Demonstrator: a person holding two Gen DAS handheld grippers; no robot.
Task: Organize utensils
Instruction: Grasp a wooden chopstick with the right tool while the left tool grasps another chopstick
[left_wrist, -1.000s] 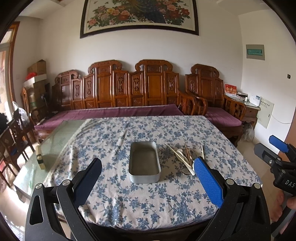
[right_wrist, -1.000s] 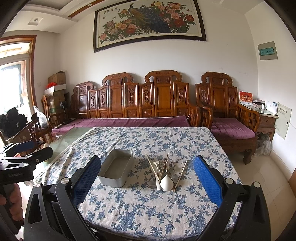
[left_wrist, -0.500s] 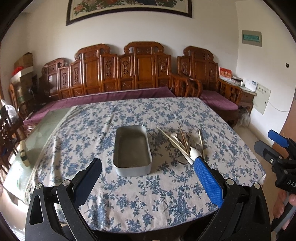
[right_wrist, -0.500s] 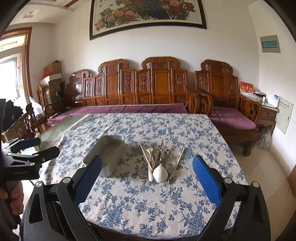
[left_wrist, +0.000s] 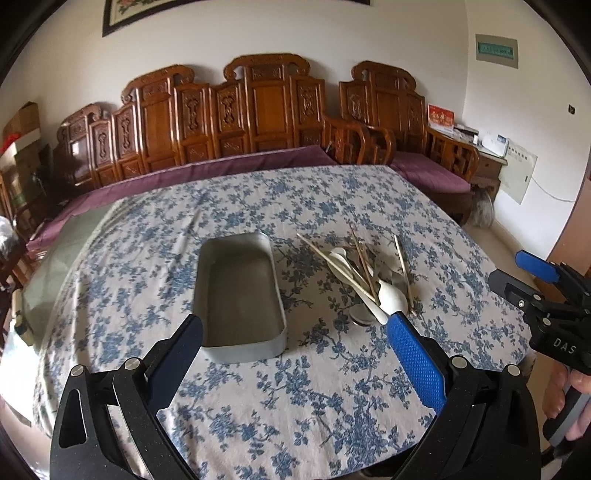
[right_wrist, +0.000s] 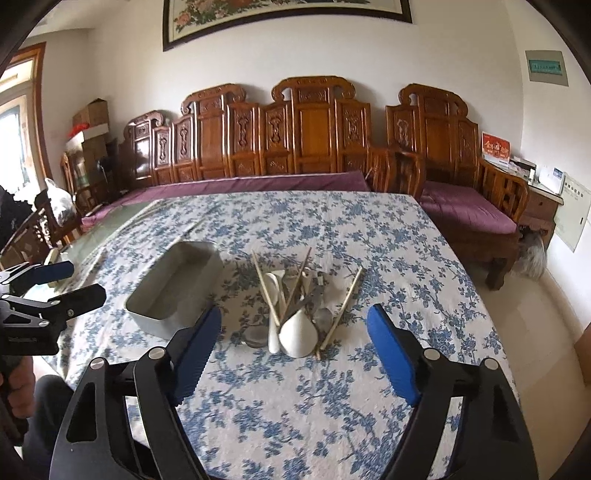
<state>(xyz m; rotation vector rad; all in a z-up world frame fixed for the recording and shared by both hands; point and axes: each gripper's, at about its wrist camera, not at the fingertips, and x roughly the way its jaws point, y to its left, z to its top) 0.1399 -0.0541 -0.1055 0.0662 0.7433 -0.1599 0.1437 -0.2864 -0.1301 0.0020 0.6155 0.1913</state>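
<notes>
A heap of utensils (right_wrist: 295, 306) lies on the flowered tablecloth: white ceramic spoons, metal spoons and several wooden chopsticks, crossed over one another. To its left stands an empty grey metal tray (right_wrist: 177, 284), seen head-on in the left wrist view as tray (left_wrist: 240, 291) with the heap (left_wrist: 369, 280) at its right. My right gripper (right_wrist: 293, 325) hovers in front of the heap, its jaws closing with nothing between them. My left gripper (left_wrist: 295, 325) is open over the tray's near end, holding nothing.
The table (left_wrist: 332, 406) has a blue-flowered cloth; bare glass shows at its left side (left_wrist: 55, 266). A carved wooden bench with purple cushions (right_wrist: 258, 184) runs behind it. A person's hand (left_wrist: 576, 384) holds the right gripper's handle at the table's right edge.
Both grippers have come down and forward toward the table, so tray and utensils look larger and nearer. The right gripper's fingers stand closer together than before.
</notes>
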